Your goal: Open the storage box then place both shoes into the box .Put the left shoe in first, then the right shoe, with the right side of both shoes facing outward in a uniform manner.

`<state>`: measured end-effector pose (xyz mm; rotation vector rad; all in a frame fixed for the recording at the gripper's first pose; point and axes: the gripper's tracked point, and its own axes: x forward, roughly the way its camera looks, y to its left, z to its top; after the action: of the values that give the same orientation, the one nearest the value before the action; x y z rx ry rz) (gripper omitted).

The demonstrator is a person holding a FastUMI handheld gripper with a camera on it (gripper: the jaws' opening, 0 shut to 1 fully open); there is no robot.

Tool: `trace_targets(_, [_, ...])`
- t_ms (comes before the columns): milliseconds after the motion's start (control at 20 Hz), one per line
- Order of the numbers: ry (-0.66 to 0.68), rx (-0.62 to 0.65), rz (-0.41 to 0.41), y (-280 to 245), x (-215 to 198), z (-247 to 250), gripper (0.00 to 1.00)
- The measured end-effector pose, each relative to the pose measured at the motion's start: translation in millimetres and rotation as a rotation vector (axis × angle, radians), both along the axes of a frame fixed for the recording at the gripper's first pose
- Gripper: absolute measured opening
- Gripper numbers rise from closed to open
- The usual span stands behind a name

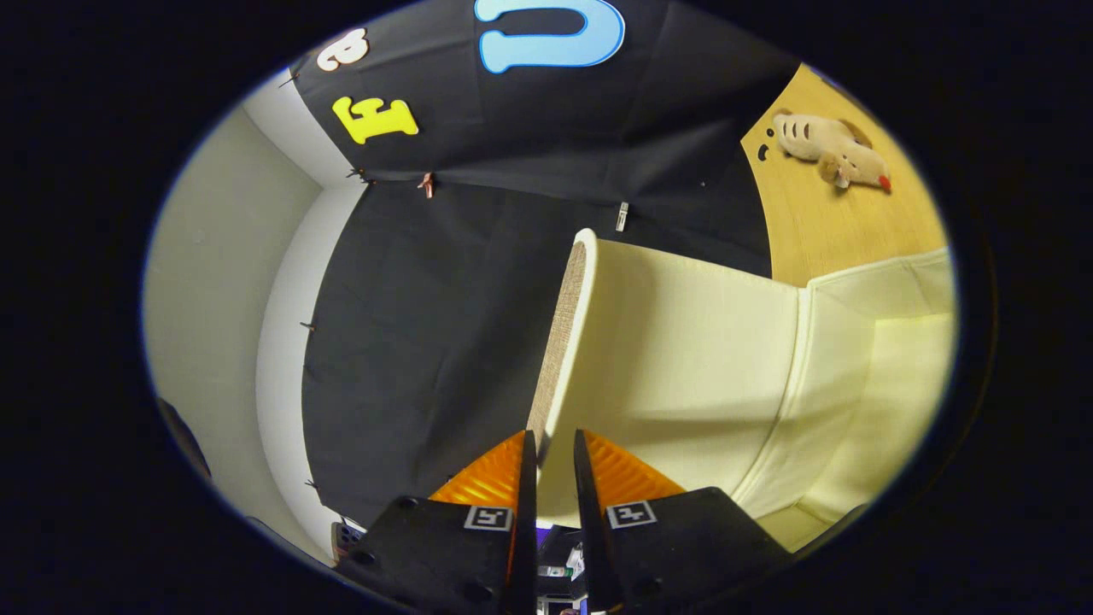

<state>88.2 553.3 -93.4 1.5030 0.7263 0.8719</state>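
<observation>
Between the nearly closed fingers of the gripper (555,444), clamped: cream storage-box lid (683,359), raised on edge; beyond, plush toy (832,152) on wooden tabletop (820,231) near black cloth wall (444,299)

Wooden tabletop (841,226) carries plush toy (832,152), cream storage box (726,359).

Plush toy (832,151) on wood tabletop (841,231)

Gripper (553,446) fingers nearly closed, pinching
</observation>
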Motion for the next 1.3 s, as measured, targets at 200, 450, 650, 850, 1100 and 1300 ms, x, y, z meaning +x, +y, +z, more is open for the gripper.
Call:
trace_targets(200, [0.024, -0.064, 0.011, 7, -4, -18, 0.59])
trace_targets(450, [0.019, -0.292, -0.012, -25, -21, -49, 0.64])
trace_targets(650, [-0.099, -0.582, -0.118, -95, -32, -60, 0.75])
trace_targets(850, [-0.254, -0.969, -0.254, -197, -51, -63, 0.96])
trace_targets(1100, [-0.225, -1.359, -0.444, -352, -93, -52, 0.96])
trace_targets(1300, [-0.005, -1.417, -0.437, -421, -132, -88, 0.97])
